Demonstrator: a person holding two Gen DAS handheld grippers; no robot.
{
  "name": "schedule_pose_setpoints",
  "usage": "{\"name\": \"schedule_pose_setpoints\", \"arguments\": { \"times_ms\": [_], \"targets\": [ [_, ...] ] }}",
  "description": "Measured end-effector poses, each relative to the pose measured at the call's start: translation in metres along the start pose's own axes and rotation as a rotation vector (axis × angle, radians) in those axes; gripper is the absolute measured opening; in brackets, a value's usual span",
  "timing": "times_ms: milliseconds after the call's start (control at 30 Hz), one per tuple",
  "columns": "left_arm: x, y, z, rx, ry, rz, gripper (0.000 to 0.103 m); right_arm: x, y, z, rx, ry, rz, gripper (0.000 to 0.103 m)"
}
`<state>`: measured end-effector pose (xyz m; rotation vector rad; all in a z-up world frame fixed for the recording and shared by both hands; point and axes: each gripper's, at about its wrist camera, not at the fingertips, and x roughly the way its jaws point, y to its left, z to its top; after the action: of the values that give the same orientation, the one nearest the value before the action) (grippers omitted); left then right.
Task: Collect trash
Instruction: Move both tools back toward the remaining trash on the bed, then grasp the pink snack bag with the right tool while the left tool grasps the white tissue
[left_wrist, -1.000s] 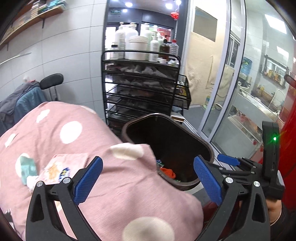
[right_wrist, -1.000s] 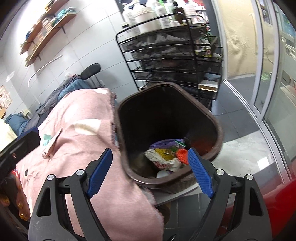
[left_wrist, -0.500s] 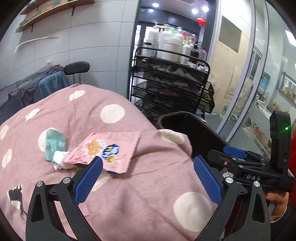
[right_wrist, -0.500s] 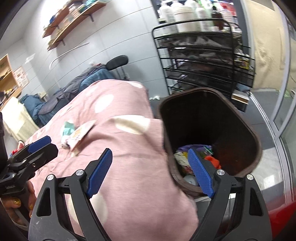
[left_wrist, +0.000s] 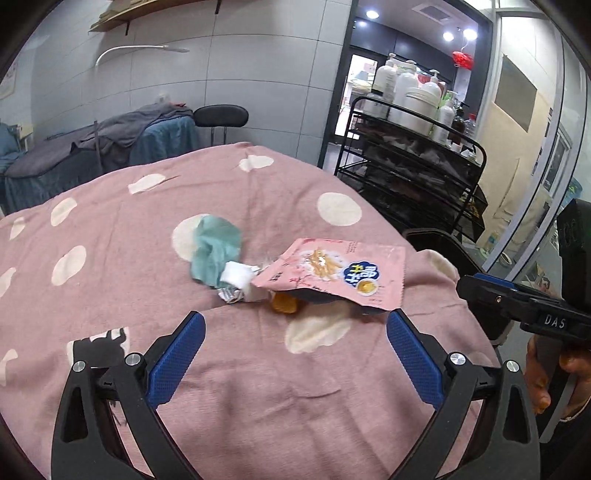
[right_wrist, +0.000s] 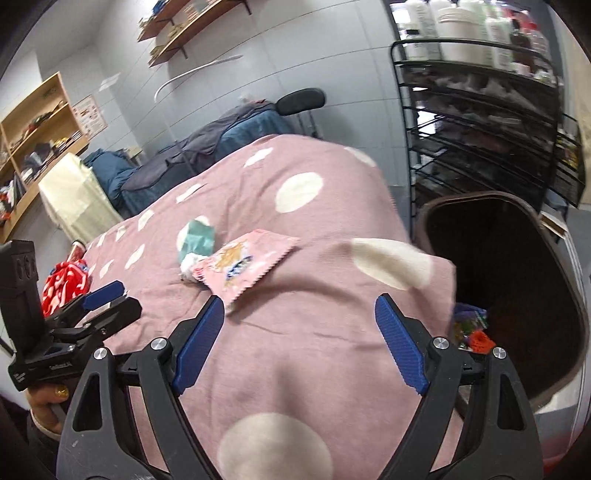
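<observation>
pink wrapper (left_wrist: 334, 275) now centred, bin (right_wrist: 517, 266) slid right | both hand-held grippers released, empty

Pink dotted blanket (left_wrist: 110, 295) w/ snack wrapper (left_wrist: 332, 273), teal tissue (left_wrist: 214, 251), foil scrap (left_wrist: 229, 295)

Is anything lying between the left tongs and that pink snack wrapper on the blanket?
Nothing visible does. The left tongs stand open over bare pink blanket, and the wrapper lies just ahead of them. A teal scrap and white wad touch the wrapper's left end, off to the side of the path.
</observation>
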<state>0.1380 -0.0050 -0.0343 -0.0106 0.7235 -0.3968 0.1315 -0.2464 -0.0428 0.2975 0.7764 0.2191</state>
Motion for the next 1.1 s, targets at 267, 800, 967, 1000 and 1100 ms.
{"name": "schedule_pose_setpoints", "arguments": {
  "times_ms": [267,800,967,1000,1100],
  "targets": [
    [0.006,0.028,-0.005,-0.047,0.033,0.021,0.097,0.051,0.024,0.013,0.021,0.186,0.115,0.068],
    [0.028,0.041,0.0,-0.015,0.087,0.027,0.084,0.081,0.036,0.023,0.128,0.192,0.259,0.003],
    [0.043,0.042,0.007,-0.021,0.124,-0.003,0.073,0.038,0.049,0.033,0.013,0.052,0.252,0.003],
    [0.047,0.042,0.009,-0.021,0.134,-0.006,0.071,0.031,0.051,0.034,-0.008,0.032,0.236,0.003],
    [0.063,0.041,0.017,-0.021,0.173,-0.015,0.062,0.011,0.058,0.035,-0.065,-0.028,0.186,0.003]
  ]
}}
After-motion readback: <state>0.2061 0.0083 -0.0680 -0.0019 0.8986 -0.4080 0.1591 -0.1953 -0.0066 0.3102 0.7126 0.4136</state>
